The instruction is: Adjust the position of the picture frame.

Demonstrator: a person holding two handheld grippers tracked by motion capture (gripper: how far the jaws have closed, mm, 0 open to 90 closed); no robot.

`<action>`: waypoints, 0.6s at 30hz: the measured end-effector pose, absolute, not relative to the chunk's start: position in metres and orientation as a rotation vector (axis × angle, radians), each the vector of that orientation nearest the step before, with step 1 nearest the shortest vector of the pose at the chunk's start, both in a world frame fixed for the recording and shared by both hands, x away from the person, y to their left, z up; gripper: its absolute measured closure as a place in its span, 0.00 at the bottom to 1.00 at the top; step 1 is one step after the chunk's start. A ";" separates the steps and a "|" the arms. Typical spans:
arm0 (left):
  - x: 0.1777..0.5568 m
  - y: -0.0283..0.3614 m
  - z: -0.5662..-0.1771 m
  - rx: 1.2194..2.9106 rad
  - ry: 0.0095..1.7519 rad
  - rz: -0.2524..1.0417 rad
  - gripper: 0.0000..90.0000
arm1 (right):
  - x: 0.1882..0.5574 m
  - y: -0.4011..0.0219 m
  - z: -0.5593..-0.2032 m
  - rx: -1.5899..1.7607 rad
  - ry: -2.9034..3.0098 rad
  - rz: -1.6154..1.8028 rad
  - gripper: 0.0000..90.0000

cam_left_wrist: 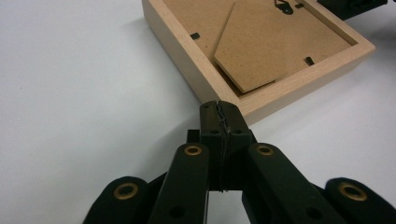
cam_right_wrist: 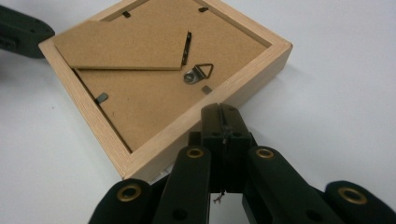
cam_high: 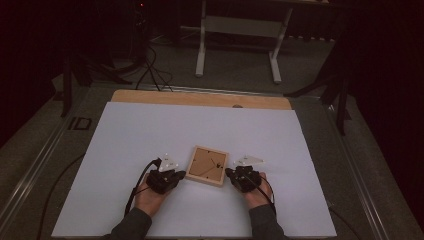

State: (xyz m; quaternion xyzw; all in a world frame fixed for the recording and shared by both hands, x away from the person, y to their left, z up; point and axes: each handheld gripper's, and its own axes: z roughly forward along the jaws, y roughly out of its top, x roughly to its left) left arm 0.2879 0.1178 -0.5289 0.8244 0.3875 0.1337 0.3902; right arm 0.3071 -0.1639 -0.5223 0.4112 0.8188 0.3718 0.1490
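A wooden picture frame (cam_high: 207,166) lies face down on the white table sheet (cam_high: 125,150), low and just right of centre in the high view, its recess holding a brown backing board (cam_right_wrist: 140,84) with a folded stand flap (cam_left_wrist: 271,46) and a metal hanger ring (cam_right_wrist: 198,73). The frame is near square, turned slightly, showing no clear long axis. The left gripper (cam_high: 175,175) and the right gripper (cam_high: 231,173) are both clenched on nothing, their tips at the frame's left and right edges.

The picture frame (cam_left_wrist: 261,46) lies face down, so its front is hidden. In the left gripper view its far corner is cut off by the top edge. The small clips on its backing board (cam_high: 206,164) are too small to tell from the high view.
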 end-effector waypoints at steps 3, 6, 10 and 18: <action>0.287 0.117 -0.529 2.092 0.985 0.345 0.99 | 0.308 -0.165 -0.522 1.205 2.367 1.073 1.00; 0.287 0.117 -0.529 2.092 0.983 0.345 0.99 | 0.305 -0.165 -0.521 1.211 2.394 1.056 1.00; 0.286 0.118 -0.529 2.096 0.981 0.345 0.99 | 0.302 -0.163 -0.519 1.214 2.418 1.030 1.00; 0.285 0.117 -0.529 2.095 0.975 0.346 0.99 | 0.300 -0.161 -0.520 1.231 2.441 0.982 1.00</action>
